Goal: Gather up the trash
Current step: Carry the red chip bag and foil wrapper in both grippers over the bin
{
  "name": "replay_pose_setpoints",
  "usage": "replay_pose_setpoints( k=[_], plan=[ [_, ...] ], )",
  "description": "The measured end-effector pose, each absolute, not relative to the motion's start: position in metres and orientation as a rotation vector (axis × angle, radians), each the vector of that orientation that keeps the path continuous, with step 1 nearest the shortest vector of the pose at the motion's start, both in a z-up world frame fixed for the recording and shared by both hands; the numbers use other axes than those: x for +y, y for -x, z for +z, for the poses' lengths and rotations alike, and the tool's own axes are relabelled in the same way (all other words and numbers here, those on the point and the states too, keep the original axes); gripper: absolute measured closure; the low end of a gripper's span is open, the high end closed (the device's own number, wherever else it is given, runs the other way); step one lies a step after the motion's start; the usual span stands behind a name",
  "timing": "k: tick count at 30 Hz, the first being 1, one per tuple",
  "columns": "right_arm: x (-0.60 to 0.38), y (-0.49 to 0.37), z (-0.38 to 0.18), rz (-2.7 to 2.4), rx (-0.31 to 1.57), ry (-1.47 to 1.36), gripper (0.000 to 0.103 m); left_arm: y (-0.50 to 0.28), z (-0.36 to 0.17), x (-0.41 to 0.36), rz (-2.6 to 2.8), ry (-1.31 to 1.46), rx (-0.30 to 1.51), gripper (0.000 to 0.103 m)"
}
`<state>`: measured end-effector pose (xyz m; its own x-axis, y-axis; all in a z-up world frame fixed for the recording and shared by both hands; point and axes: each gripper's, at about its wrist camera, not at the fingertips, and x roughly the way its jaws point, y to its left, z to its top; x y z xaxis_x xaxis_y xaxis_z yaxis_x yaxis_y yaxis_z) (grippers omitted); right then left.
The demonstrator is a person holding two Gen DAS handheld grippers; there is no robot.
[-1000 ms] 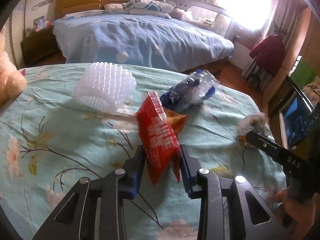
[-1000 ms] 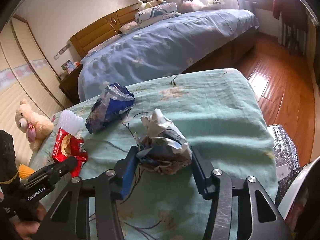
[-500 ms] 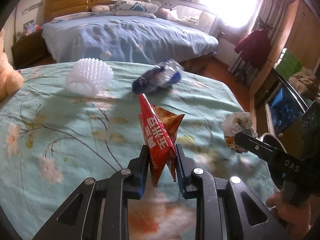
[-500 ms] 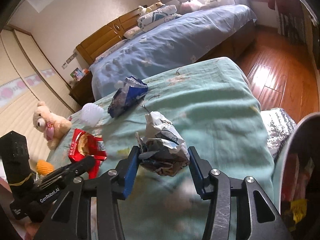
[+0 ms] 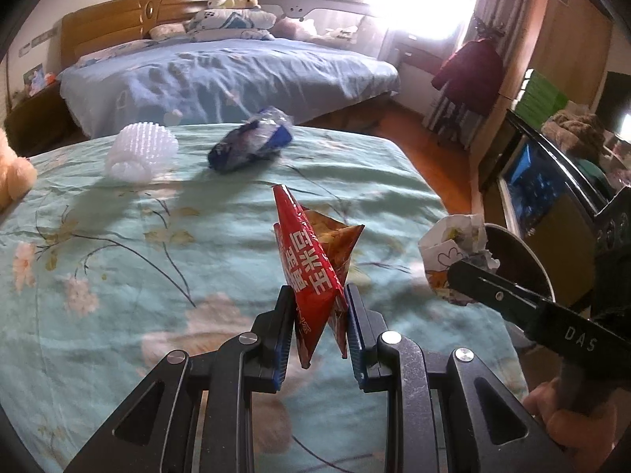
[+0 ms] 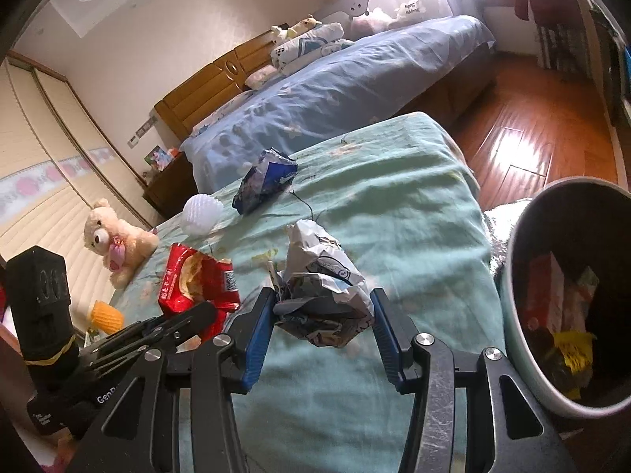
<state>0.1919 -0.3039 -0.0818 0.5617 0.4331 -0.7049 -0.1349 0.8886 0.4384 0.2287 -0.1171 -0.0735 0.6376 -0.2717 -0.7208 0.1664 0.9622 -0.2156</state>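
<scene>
Jaws on the left gripper are clamped on a red snack bag, held up over the floral teal bedspread. Right gripper has its jaws pinched around a crumpled paper wad, just beside the trash bin at the bed's edge, which already has wrappers in it. A blue chip bag and white foam fruit net lie further back on the bedspread, with a teddy bear off to the side.
</scene>
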Motion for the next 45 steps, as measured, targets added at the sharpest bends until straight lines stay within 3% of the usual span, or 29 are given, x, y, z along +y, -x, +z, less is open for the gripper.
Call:
replay_pose_setpoints(
  k=[45],
  plan=[
    [-0.42,-0.112,-0.065,0.138,0.821,-0.462,0.054,-0.202,-0.068,-0.237,-0.485,-0.021,0.871,0.079]
  ],
)
